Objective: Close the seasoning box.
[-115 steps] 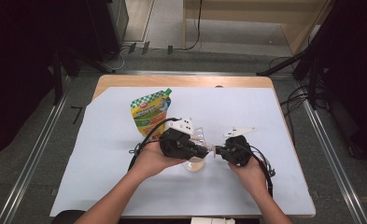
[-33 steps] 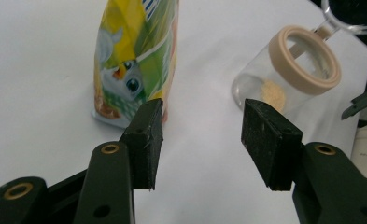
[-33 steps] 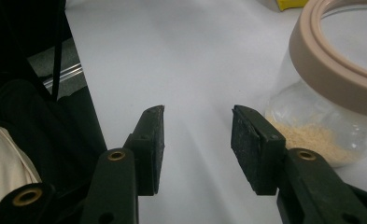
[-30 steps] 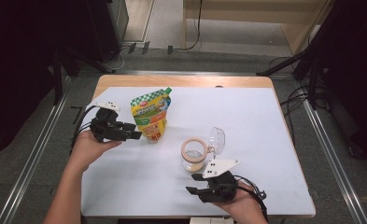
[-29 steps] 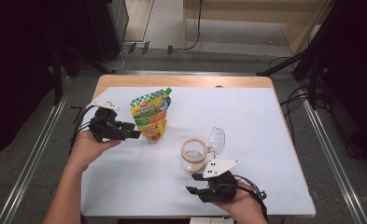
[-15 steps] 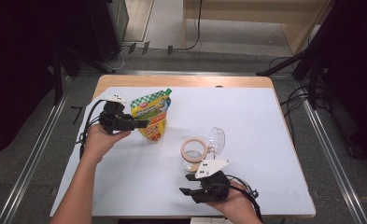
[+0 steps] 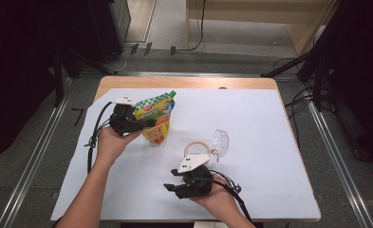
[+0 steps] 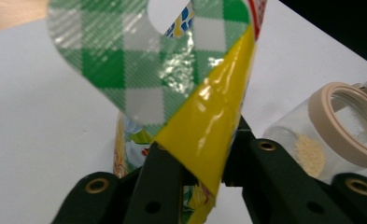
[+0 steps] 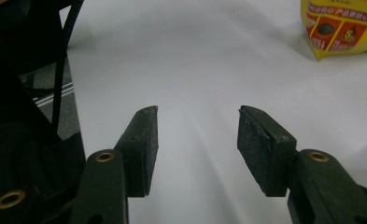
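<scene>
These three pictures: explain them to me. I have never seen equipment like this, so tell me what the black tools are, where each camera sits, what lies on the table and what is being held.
A person holds a black two-jaw tool in each hand. The high view comes from a fixed camera above the table. Each of the other two comes from a camera riding on one tool, looking along its jaws.

On the white sheet covering the table stand a yellow and green pouch and a small glass jar with its hinged lid open and a little pale powder inside.

The left gripper has its jaws closed on the pouch, pinching its upper part. The right gripper rests near the table's front edge, jaws apart, with nothing between them.
</scene>
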